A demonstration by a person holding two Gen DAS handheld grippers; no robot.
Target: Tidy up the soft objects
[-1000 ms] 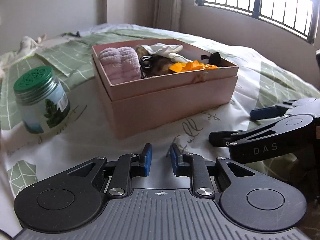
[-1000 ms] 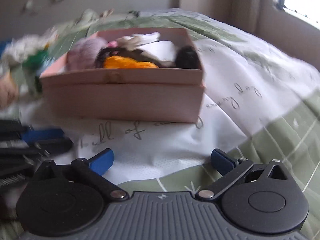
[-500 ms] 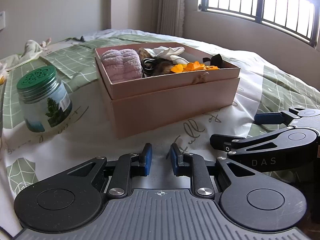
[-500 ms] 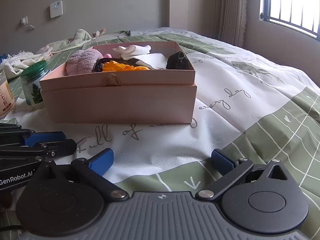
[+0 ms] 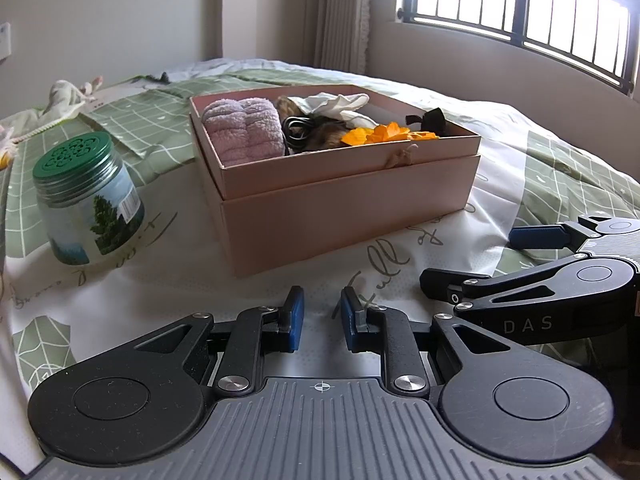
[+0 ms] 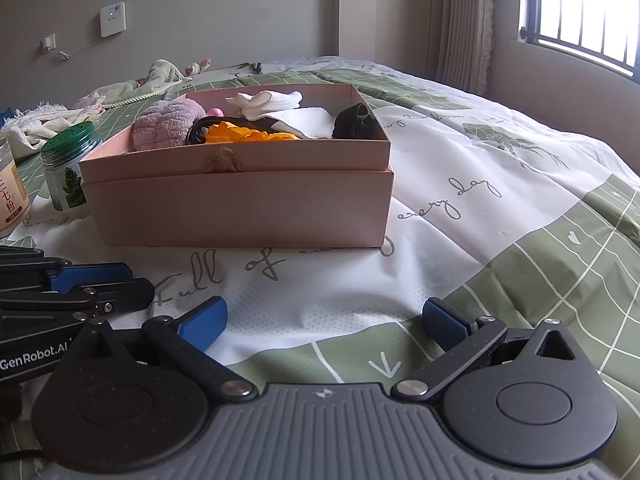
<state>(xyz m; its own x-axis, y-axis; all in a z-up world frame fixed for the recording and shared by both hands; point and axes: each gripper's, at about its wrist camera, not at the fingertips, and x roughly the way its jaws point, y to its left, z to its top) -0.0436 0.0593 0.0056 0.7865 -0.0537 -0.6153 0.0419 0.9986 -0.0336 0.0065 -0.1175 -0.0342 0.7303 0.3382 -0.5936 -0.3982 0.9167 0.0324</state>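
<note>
Bed (image 6: 500,208), pink box (image 6: 240,204), green-lid jar (image 5: 86,200)

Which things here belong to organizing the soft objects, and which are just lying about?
Part of the job:
pink box
purple fluffy towel
white cloth
orange cloth
black fabric piece

Just lying about:
green-lidded jar
labelled white jar
crumpled cloths on the bed
wall switch
</note>
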